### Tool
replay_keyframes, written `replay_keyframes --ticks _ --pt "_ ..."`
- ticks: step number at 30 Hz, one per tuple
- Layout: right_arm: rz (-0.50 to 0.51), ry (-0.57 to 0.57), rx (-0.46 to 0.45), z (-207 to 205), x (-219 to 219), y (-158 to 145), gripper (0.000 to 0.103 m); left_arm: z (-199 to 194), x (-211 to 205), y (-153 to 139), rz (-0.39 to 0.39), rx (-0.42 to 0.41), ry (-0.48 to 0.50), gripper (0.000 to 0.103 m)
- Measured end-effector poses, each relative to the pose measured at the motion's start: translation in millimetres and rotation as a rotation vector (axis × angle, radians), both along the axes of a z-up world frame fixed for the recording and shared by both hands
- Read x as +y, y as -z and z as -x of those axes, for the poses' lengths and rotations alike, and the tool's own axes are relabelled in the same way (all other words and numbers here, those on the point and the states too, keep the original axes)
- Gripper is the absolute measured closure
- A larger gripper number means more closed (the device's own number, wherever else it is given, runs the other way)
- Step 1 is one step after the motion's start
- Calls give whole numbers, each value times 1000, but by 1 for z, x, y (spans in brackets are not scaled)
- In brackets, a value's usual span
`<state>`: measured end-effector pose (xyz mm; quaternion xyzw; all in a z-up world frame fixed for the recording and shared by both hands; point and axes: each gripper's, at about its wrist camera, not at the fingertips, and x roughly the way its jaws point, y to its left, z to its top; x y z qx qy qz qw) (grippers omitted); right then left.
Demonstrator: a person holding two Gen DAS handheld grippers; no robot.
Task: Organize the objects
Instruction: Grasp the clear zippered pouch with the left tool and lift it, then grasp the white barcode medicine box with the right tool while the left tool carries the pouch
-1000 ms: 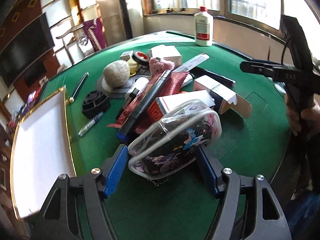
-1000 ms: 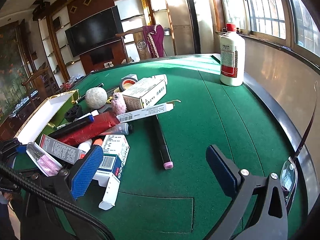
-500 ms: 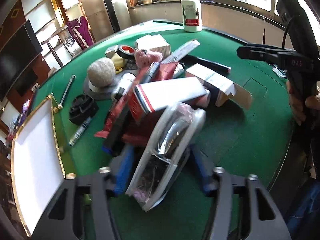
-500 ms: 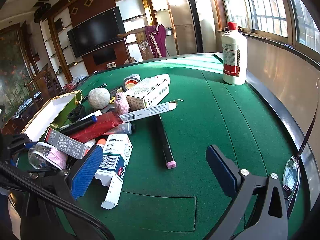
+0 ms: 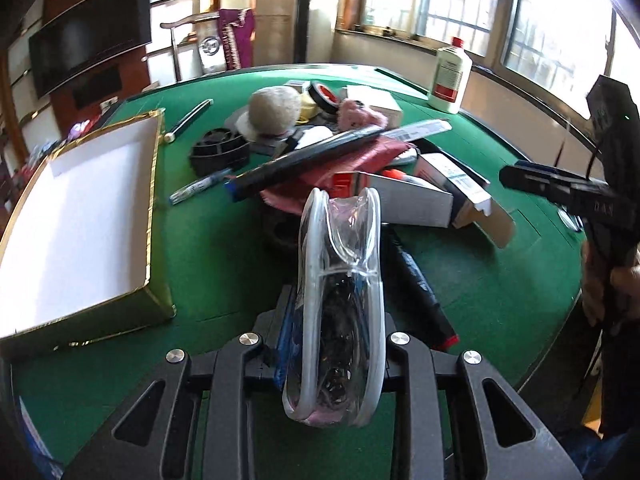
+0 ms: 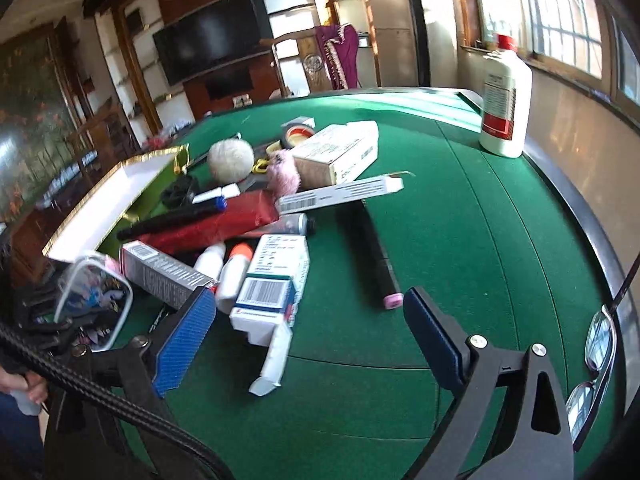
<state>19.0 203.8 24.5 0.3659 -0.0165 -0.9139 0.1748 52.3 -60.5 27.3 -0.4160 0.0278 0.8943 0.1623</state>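
My left gripper (image 5: 338, 316) is closing its jaws on a clear zip pouch (image 5: 340, 280) with a cartoon print. The pouch stands on edge, squeezed between the blue pads and raised above the green felt. The right wrist view has that pouch (image 6: 94, 296) at the far left. A gold-edged box with a white inside (image 5: 152, 200) lies open to the left. My right gripper (image 6: 308, 320) hangs over the table's near side, jaws wide and just starting to close, nothing pressed between them. A white medicine box (image 6: 272, 288) lies on the felt beyond its fingertips.
A heap fills mid-table: a red pack (image 6: 224, 220), a black pen (image 5: 304, 156), cartons, a woolly ball (image 5: 274, 106), tape rolls and a pink plush. A black marker (image 6: 376, 256) lies alone. A white bottle (image 6: 504, 108) stands far right, with glasses (image 6: 596, 360) on the rim.
The left jaws have narrowed onto the pouch, which has turned from lying flat to standing on edge and come off the pile. The left view has swung toward the gold-edged box.
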Motion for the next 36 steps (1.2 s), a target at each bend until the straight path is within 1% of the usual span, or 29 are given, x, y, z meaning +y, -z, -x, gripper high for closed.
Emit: replay_keyframes --ticks 3,5,7,9,11,12,13,15,17,19,22,25,28,32,36 --pt "-79 0 -20 5 -23 1 16 1 -3 2 -15 -2 -12 79" --pt "-99 -4 -53 14 -32 4 22 0 -2 3 -15 1 -15 78" --pt "-122 11 -78 24 -38 7 24 0 -2 4 -20 -2 -20 78" --pt "-150 18 -108 34 -44 13 32 1 -4 4 -23 -3 -21 78" --pt "-170 27 -136 41 -47 20 58 1 -4 5 -16 -6 -22 78" --pt "-179 39 -150 43 -46 23 66 1 -3 5 -12 -6 -22 78" --pt "-180 45 -173 46 -45 27 71 2 -3 6 -9 -9 -24 78" --pt "-171 46 -195 47 -42 34 71 4 -1 9 -2 -28 -25 77" --pt "-124 44 -197 46 -35 35 71 5 -1 11 -6 -25 -30 77" --pt "-73 63 -163 40 -23 28 71 5 -4 9 -35 -25 -26 77" --pt "8 73 -116 29 -9 22 71 8 -12 10 -81 -34 -45 78" --pt "63 95 -79 22 1 18 71 7 -16 7 -119 -25 -52 78" --pt "75 96 -66 22 0 16 71 2 -20 -3 -135 13 -57 78" --pt "64 85 -31 16 -7 8 71 -2 -32 -13 -162 33 -81 78" --pt "62 30 -32 13 -25 3 71 -5 -50 -21 -192 46 -108 78"
